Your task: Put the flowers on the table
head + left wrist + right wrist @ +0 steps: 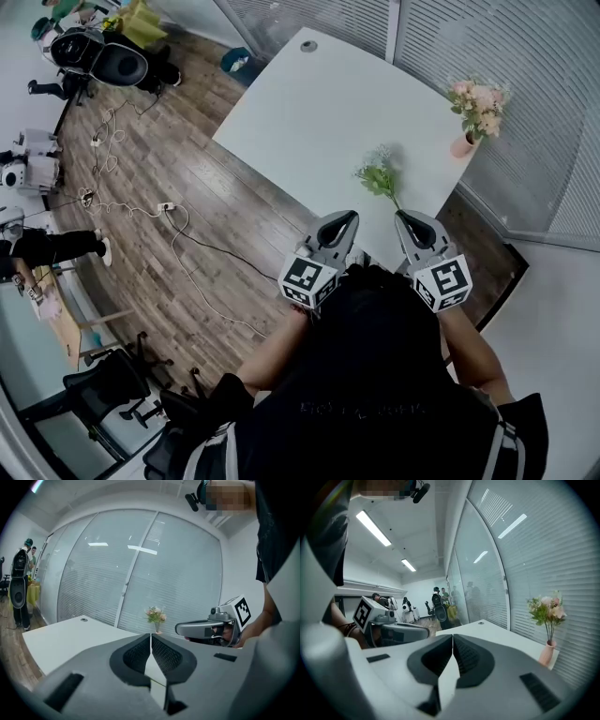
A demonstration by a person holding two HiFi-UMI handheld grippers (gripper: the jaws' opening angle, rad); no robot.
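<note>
A loose green sprig with tiny white flowers (378, 175) lies on the white table (309, 112) near its front edge. A pink vase of pink flowers (476, 111) stands at the table's far right corner, and also shows as the vase of flowers (156, 617) and the vase of flowers (547, 620). My left gripper (350, 217) and right gripper (403, 217) hover side by side just short of the sprig. The sprig's stem end lies close to the right tip. The left gripper (150, 635) is shut with nothing in it, and so is the right gripper (453, 637).
A glass wall with blinds (525, 56) runs behind the table. White cables (141, 208) trail over the wood floor at left. A black speaker (117, 64) and people stand at the far left, and office chairs (112, 384) stand at the lower left.
</note>
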